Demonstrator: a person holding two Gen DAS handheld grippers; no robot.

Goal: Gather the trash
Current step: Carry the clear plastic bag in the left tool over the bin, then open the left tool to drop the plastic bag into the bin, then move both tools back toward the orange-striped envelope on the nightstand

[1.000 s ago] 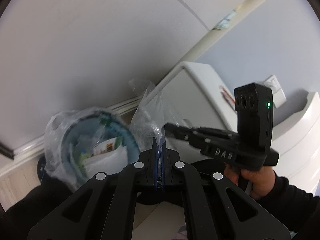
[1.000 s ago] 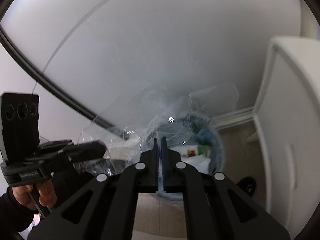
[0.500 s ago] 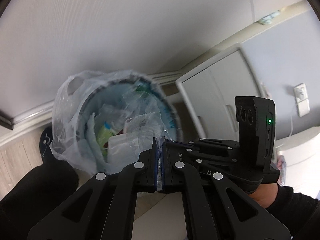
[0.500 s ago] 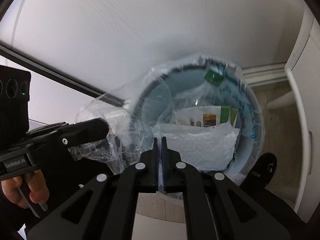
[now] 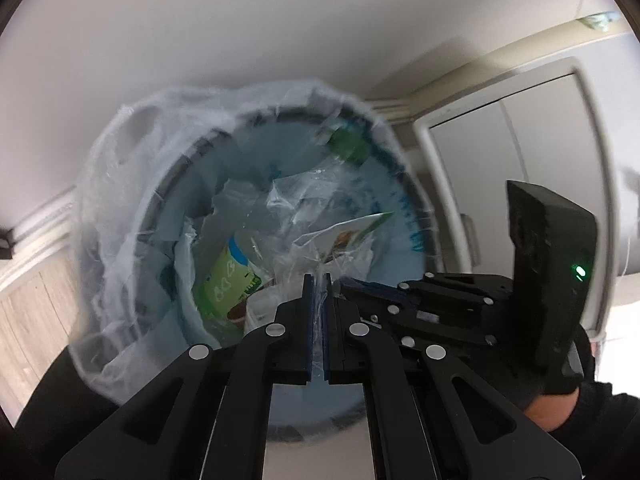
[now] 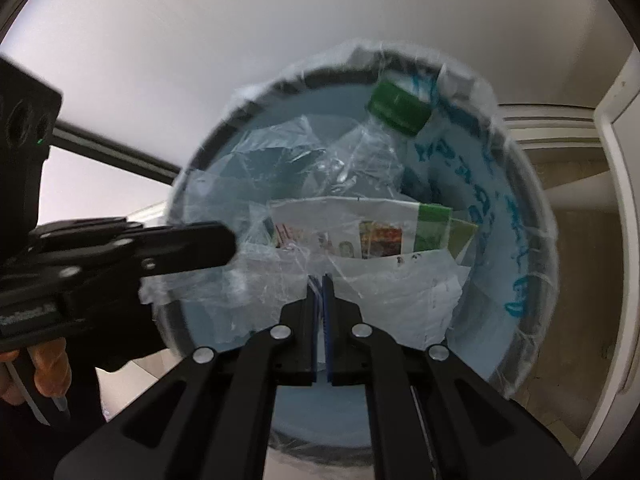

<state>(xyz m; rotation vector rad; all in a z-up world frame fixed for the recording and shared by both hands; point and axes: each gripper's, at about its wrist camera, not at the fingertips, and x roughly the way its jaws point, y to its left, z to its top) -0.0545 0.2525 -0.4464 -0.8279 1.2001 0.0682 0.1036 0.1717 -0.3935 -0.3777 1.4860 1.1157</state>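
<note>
White wall, wood-look floor, white cabinet with 2 doors.

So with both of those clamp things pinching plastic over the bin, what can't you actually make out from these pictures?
- Bottom of the bin: hidden in both views by paper, a leaflet and a green-capped bottle.
- Bag printing: too blurred to read.
- Where the film in the left gripper leads: lost in clear folds.
- Right gripper: pinched film too faint to trace.
- Floor under the bin: hidden behind it.
</note>
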